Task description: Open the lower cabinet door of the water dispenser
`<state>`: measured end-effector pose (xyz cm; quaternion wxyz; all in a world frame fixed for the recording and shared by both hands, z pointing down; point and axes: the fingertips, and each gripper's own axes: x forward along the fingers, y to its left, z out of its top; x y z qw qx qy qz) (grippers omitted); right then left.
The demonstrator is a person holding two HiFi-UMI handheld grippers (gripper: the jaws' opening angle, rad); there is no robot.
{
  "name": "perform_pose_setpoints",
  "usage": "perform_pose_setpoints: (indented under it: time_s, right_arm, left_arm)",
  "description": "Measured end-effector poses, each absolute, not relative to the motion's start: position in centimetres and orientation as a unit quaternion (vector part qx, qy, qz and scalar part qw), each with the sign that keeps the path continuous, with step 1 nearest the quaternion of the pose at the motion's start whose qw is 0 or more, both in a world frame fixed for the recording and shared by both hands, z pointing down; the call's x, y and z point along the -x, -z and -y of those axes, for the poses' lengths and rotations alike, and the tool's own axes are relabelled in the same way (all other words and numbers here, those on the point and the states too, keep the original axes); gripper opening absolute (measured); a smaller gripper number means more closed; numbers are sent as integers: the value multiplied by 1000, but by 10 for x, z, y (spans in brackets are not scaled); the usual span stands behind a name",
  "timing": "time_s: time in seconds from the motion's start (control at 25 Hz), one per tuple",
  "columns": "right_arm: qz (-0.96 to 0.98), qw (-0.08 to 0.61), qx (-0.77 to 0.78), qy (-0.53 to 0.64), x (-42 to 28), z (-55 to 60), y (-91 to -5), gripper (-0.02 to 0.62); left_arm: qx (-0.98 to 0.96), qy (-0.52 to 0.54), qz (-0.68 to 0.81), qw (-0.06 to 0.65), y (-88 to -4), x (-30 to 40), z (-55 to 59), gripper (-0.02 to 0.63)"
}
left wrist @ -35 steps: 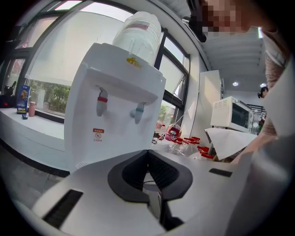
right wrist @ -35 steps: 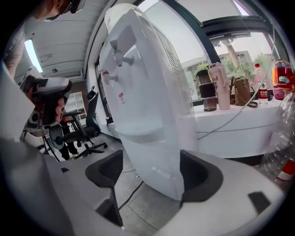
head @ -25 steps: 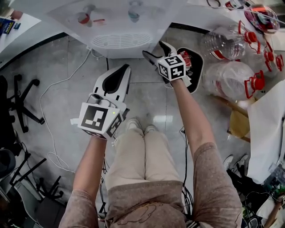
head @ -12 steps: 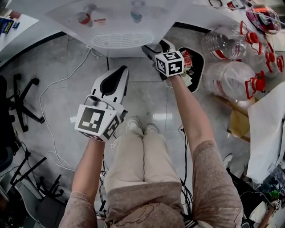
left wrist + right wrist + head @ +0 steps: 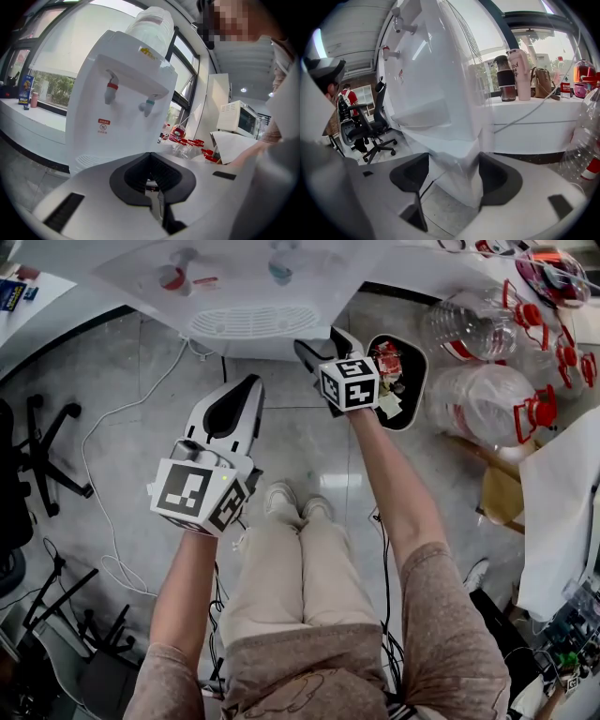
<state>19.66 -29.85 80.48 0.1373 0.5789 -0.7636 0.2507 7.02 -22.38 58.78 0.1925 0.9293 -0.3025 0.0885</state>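
Note:
The white water dispenser (image 5: 244, 287) stands at the top of the head view; the left gripper view shows its taps and front (image 5: 117, 117). My right gripper (image 5: 321, 341) is at its lower right front corner. In the right gripper view that corner of the cabinet (image 5: 454, 154) sits between the jaws of the right gripper (image 5: 453, 176). They have just been closing, and a gap still shows beside the left pad. My left gripper (image 5: 251, 385) hangs over the floor in front of the dispenser. In its own view, the left gripper (image 5: 151, 157) has its jaws together on nothing.
A black bin (image 5: 412, 395) with rubbish stands right of the right gripper. Large empty water bottles (image 5: 487, 404) lie further right. A white cable (image 5: 122, 427) trails over the tiled floor at left, near an office chair base (image 5: 47, 465). The person's shoes (image 5: 291, 502) are below the grippers.
The right gripper has moved left and further in, up to the dispenser's corner, and its jaws have narrowed. The left gripper has barely shifted.

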Motion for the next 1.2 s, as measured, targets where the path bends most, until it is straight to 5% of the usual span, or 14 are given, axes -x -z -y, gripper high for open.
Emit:
perform_pose_setpoints:
  time_s: [1.2]
  right_arm:
    - [783, 223, -491, -309, -101, 173, -809, 302]
  left_arm:
    - [-913, -99, 334, 212, -546, -8, 175, 17]
